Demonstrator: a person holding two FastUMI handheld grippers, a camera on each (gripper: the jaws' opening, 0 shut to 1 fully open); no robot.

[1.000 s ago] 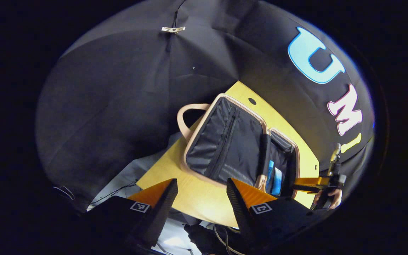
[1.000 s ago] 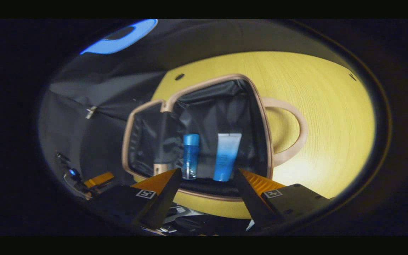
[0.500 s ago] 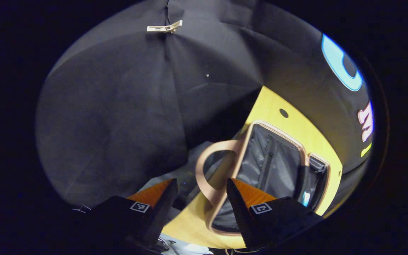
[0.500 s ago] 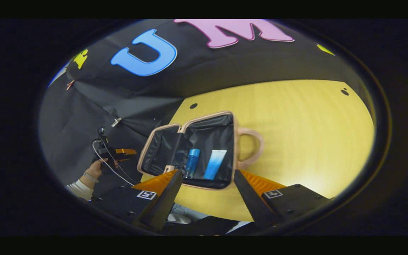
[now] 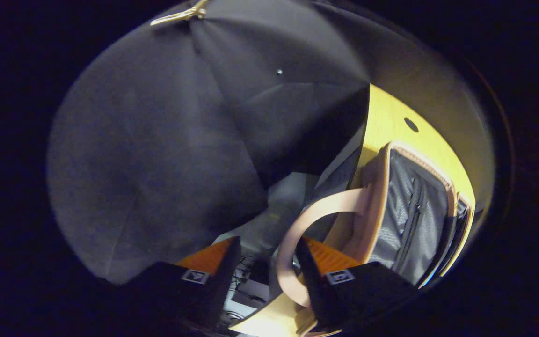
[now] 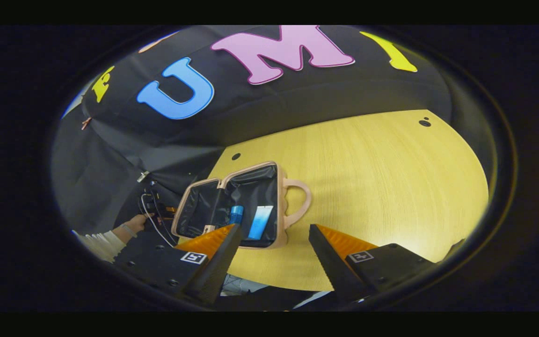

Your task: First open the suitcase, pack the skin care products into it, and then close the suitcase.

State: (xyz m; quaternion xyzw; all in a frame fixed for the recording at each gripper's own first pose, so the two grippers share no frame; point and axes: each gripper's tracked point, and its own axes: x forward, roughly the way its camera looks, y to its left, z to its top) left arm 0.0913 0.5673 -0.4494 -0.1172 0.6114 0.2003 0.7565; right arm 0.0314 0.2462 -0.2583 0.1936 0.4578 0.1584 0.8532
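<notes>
Woodgrain table (image 6: 367,187), soft suitcase (image 6: 232,206) open.

The open pink soft-sided suitcase (image 6: 232,206) lies flat on the round yellow wooden table (image 6: 367,178), near its left edge, with the lid half toward the edge and the deeper half inboard. A loop handle (image 6: 300,203) juts from the inboard half toward the table's middle. In that half lie a small blue bottle (image 6: 236,214) and, just beside it on the handle side, a pale blue tube (image 6: 260,222). The lid's own handle (image 5: 314,234) overhangs the table's edge (image 5: 382,117). A person's hand (image 6: 134,224) is off the table, left of the suitcase.
</notes>
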